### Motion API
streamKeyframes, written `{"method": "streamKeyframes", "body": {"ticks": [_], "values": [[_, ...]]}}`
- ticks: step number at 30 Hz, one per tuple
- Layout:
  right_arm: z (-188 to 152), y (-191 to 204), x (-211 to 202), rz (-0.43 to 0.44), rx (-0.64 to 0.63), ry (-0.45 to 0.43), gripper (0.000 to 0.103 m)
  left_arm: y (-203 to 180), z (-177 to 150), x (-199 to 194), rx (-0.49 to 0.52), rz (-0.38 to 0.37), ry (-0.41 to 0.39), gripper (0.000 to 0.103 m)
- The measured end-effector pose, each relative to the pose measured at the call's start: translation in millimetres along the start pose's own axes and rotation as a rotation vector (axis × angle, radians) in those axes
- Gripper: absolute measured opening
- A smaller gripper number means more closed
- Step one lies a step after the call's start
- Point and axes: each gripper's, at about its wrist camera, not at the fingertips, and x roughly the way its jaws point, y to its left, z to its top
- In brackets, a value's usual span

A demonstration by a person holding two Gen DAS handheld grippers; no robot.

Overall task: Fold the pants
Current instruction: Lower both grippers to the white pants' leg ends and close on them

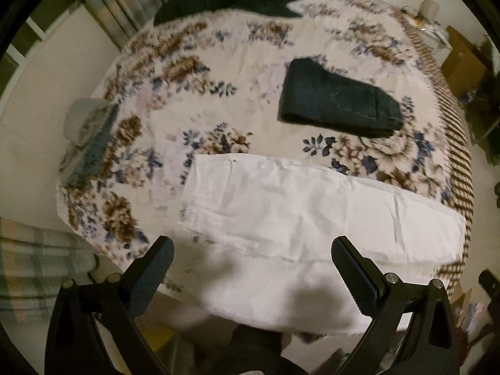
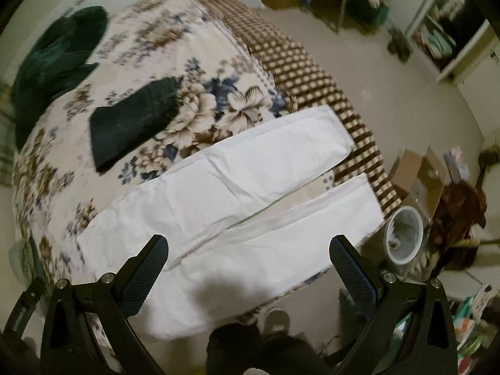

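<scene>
On the bed [image 2: 300,62], white pants [image 2: 218,193] are laid flat, legs parted, near the edge. Both the left gripper [image 1: 253,268] and right gripper [image 2: 250,265] are held released above them, empty. A one-layer pinch would likely skew the fold; slippage off the edge is possible.

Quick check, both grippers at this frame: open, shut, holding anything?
Left gripper: open, holding nothing, above the white pants.
Right gripper: open, holding nothing, above the same pants.
</scene>
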Motion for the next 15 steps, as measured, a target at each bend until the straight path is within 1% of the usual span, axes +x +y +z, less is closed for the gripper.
{"method": "streamKeyframes", "body": {"ticks": [3, 7, 10, 11, 13, 15], "values": [[31.8, 8.9, 55.2, -0.039, 0.040, 0.040, 0.103, -8.4, 30.0, 48.3, -0.045, -0.007, 0.068, 0.103], [68.8, 7.6, 125.7, -0.061, 0.112, 0.092, 0.103, -17.4, 66.5, 116.0, -0.097, 0.012, 0.156, 0.103], [88.8, -3.9, 169.1, -0.076, 0.173, 0.128, 0.103, -18.6, 85.4, 164.7, -0.165, 0.010, 0.232, 0.103], [99.6, -8.4, 189.6, -0.079, 0.197, 0.141, 0.103, -18.6, 91.3, 185.7, -0.199, 0.006, 0.264, 0.103], [111.0, -14.5, 218.1, -0.088, 0.228, 0.169, 0.103, -18.4, 98.8, 219.3, -0.254, 0.004, 0.321, 0.103], [122.3, -22.0, 249.6, -0.071, 0.274, 0.207, 0.103, -15.3, 103.1, 249.9, -0.310, -0.002, 0.373, 0.103]]}}
